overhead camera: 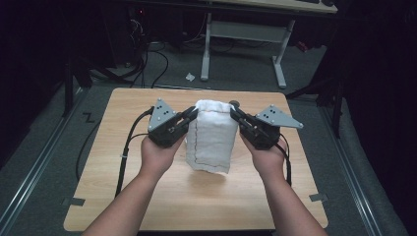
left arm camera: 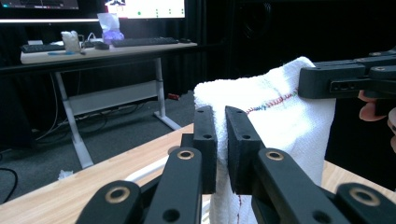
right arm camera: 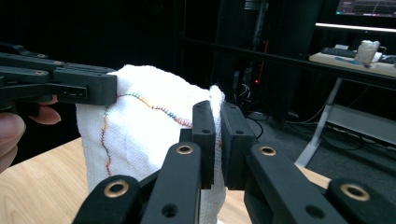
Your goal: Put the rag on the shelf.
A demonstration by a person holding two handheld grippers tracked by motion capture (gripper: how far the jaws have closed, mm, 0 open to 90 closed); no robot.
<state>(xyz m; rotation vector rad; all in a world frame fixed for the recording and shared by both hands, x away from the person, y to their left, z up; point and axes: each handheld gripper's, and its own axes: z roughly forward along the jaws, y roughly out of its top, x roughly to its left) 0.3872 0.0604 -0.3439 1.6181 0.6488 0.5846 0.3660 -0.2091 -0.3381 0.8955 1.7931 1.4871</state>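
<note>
Left gripper [overhead camera: 193, 114], right gripper [overhead camera: 235, 114] pinching top corners of white towel [overhead camera: 210, 142]; weak pinch: could slip, drop onto table [overhead camera: 123, 147].

Your left gripper [overhead camera: 193, 115] and right gripper [overhead camera: 235, 114] each cover the corner of the towel [overhead camera: 212, 133] they pinch, so you cannot see the cloth between the pads. In the left gripper view the towel [left arm camera: 280, 121] runs off the bottom edge, and its lower hem is cut off; the same goes for the towel [right arm camera: 140, 130] in the right gripper view. From the high view, the small dark thing [overhead camera: 234, 103] behind the towel is mostly hidden, too small to tell. Your forearms are cut by the bottom edge. The items on the far desk [left arm camera: 93, 51] are too blurred to name.
</note>
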